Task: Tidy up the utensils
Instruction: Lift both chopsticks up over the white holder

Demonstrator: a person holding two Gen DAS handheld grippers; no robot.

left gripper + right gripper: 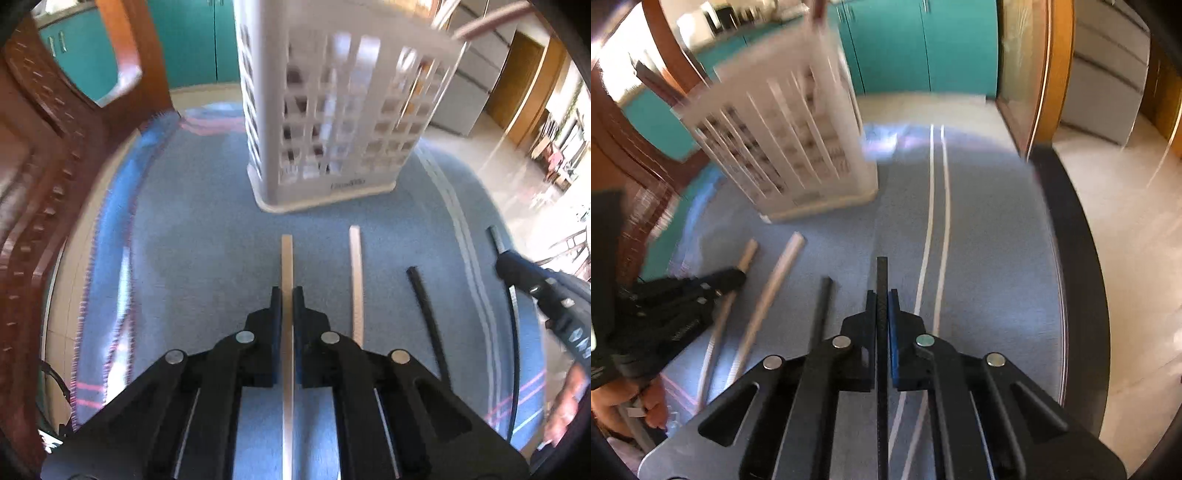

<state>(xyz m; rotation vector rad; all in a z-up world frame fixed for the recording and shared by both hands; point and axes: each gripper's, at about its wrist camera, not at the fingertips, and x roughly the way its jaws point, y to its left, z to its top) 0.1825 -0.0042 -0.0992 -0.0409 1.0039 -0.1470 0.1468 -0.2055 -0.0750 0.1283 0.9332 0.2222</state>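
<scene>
Pale chopstick (287, 258) pinched in left claw (287, 295) — holder (332, 122) ahead

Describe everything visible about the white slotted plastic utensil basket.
The tall white slotted plastic utensil basket stands upright on the blue cloth, beyond four chopsticks. Its walls are a grid of open slots above a solid rounded base with a faint, unreadable mark. Some utensils stand inside; a reddish handle pokes out. Neither claw touches it.

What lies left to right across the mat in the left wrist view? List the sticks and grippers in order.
Left gripper shut on a pale chopstick → second pale chopstick → loose black chopstick → right gripper holding another black chopstick.
</scene>
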